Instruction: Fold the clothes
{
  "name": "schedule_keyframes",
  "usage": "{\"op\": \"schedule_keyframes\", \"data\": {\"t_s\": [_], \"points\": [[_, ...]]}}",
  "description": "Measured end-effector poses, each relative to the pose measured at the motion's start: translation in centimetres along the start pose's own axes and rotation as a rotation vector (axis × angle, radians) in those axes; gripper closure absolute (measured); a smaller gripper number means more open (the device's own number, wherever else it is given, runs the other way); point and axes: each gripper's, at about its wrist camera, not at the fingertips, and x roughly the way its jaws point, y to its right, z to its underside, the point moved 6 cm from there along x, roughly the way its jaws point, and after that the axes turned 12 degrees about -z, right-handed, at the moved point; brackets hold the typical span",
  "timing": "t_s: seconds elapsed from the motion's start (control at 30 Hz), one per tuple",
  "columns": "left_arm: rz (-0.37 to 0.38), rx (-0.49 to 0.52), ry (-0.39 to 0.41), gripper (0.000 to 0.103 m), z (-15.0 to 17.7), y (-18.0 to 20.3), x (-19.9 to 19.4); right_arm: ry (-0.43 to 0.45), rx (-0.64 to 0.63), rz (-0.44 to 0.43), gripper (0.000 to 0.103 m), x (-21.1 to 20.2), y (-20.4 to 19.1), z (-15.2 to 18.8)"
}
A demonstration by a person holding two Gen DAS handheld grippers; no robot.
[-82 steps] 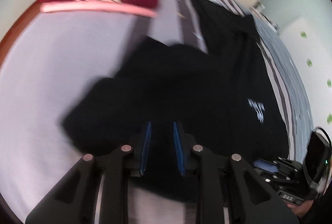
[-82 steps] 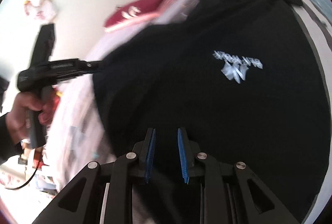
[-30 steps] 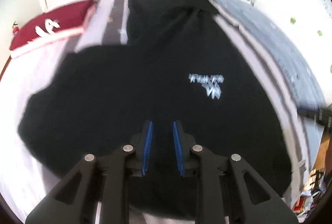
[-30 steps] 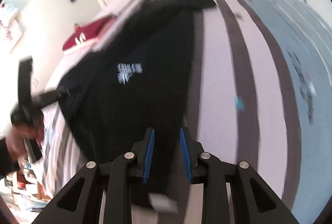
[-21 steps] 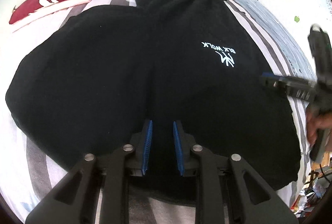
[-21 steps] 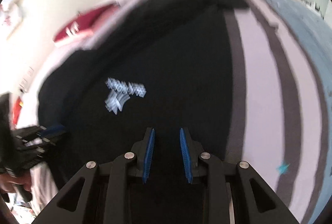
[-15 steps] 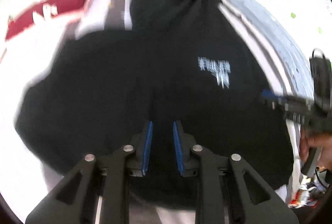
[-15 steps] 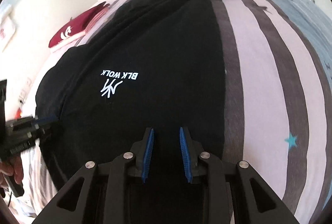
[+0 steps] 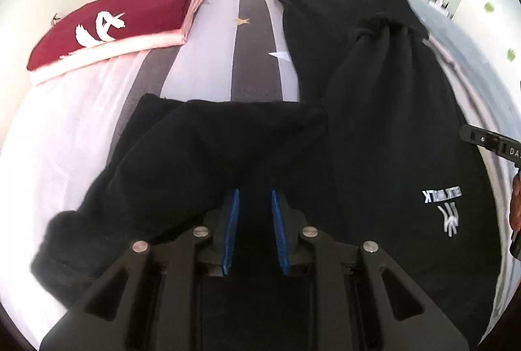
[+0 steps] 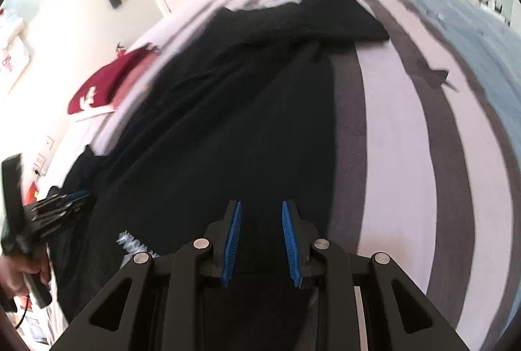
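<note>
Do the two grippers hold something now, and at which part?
It cannot be told. Black garment cloth lies between the narrow blue fingers of the left gripper and right gripper, at its near edge; a grip is not visible.

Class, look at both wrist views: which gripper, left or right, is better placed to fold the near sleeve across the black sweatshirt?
Probably the left. The left gripper sits right over the sleeve, while the right gripper hovers over the sweatshirt's opposite edge.

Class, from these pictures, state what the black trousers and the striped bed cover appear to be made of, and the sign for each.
Black trousers: probably soft matte knit, like jersey or fleece; it folds in rounded, shineless rolls.
Striped bed cover: seemingly smooth woven cloth, matte; it lies flat with printed stars.
</note>
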Motion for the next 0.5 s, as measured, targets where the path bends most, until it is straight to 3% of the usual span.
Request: {"op": "schedule_keyframes", "data": {"t_s": [0.1,0.27,0.37,0.5], "points": [[-0.042,-0.016,-0.036,0.084,-1.1,0.2,-0.2,-0.006,-0.022,-0.060,0.079,0.5,1.1,0.3],[-0.113,-0.052,-0.017,0.084,-4.7,1.5,-2.2,-0.083,-0.058,-0.113,0.080,-0.7,1.8,0.6],[-0.038,-0.073,0.086,0.082,-9.4,4.8,-4.1,-0.062,-0.074,-0.067,0.080,-2.7,2.7,-0.6],[0.095,0.043,0.182,0.077,-16.0,12.8,-2.9,0.058,-0.055,0.040,0.079,-5.6,6.2,-4.2]]}}
